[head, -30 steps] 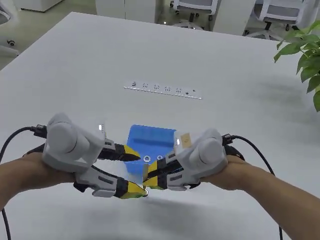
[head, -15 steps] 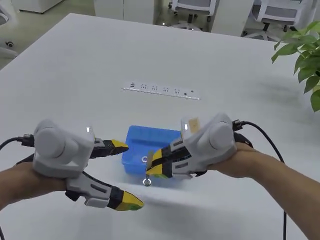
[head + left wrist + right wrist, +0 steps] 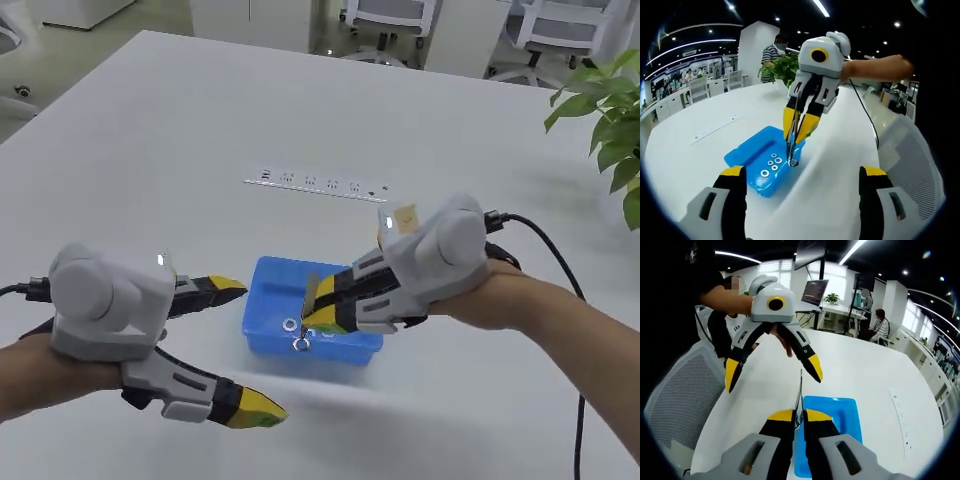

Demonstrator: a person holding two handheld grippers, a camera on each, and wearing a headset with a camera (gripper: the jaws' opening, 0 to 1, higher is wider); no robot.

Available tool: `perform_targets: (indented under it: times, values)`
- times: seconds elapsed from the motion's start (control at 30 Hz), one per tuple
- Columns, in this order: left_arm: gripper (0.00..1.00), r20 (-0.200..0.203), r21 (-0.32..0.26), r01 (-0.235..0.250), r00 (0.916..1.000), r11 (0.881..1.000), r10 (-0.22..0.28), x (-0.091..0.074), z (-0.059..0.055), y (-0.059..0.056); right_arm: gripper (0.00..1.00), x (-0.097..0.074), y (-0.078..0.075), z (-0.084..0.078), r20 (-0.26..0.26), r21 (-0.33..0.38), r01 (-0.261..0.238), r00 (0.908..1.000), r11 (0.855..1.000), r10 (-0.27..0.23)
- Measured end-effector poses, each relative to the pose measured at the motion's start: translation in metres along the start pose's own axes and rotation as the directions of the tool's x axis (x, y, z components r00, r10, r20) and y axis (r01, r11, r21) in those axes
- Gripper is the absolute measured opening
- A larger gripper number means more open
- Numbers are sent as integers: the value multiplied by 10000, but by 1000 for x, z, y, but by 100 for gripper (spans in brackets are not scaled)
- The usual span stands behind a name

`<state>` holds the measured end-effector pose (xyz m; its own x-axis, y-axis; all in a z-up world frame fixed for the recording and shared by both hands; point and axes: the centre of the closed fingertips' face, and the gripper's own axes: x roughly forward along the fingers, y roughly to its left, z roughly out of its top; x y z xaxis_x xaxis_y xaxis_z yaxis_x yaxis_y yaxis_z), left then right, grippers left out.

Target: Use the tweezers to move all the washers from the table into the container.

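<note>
Right gripper, clamped on the tweezers, has brought the washer in over the container's near edge, so it's basically drop time; left gripper hangs spread wide, near left.

Nothing written can be read here: no word, number or brand. The strip of sockets on the desk, well beyond the jaws of the right gripper, bears small dark marks too tiny to make out. A tan sticker behind those jaws is illegible. A monitor far ahead of them shows blurred lines.
</note>
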<state>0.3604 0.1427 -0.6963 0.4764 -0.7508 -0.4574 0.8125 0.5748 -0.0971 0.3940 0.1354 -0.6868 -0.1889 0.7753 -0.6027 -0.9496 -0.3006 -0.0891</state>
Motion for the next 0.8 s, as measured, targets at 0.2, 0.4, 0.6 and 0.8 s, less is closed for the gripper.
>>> perform_targets:
  times: [0.2,0.4,0.6,0.8]
  values:
    - [99,-80,-53,-71,9999,10000,70,-1,-2,2,7,-2,-14,-1,41,-15,146,9999,9999,-146]
    - [99,35,-61,-120,9999,9999,120,-3,-1,5,7,3,-27,-10,-70,-65,312,9995,9995,-313]
    - [99,81,-130,-142,9999,9998,143,-5,0,7,7,9,-38,-19,-155,-43,445,9989,9990,-445]
    - [99,55,-170,-142,9999,9998,143,-4,1,7,7,18,-46,-27,-236,-34,506,9984,9987,-506]
